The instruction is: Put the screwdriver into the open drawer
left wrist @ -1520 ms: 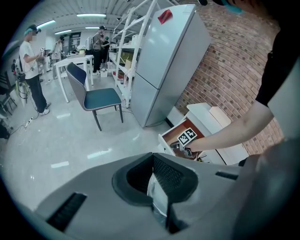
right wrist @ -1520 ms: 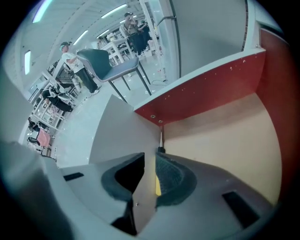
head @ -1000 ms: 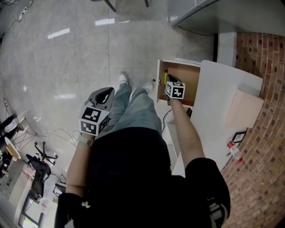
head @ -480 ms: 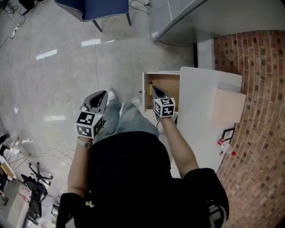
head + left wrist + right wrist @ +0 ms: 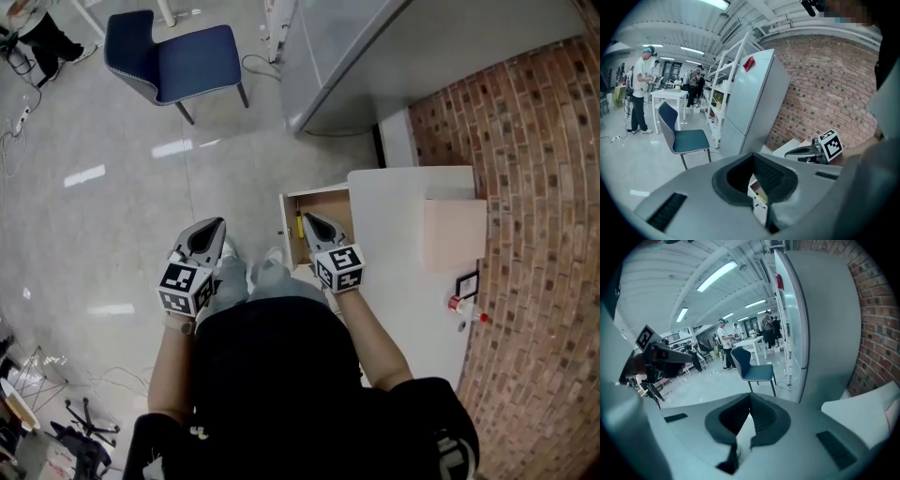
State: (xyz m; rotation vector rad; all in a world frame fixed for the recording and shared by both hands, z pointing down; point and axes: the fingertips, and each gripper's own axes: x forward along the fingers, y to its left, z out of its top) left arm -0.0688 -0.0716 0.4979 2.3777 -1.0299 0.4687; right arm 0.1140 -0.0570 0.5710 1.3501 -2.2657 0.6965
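The wooden drawer [image 5: 289,234] stands pulled out from under the white table [image 5: 398,281]. A yellow-handled screwdriver [image 5: 299,225] lies inside it along the left side. My right gripper [image 5: 307,217] is shut and empty, its tip over the drawer just right of the screwdriver. My left gripper [image 5: 217,223] is shut and empty too, held over the floor left of the drawer. In the left gripper view the right gripper [image 5: 790,153] shows side-on, and a bit of the drawer shows past the left jaws.
A blue chair [image 5: 173,61] stands on the floor ahead. A tall grey cabinet [image 5: 375,56] is behind the table, by the brick wall [image 5: 534,187]. On the table are a cardboard box [image 5: 453,234] and a red-capped bottle [image 5: 466,307]. People [image 5: 641,89] stand far off.
My right gripper has drawn back from deep in the drawer to its front part. The screwdriver has stayed in the drawer. The head view has lifted, and the chair and cabinet have come into it.
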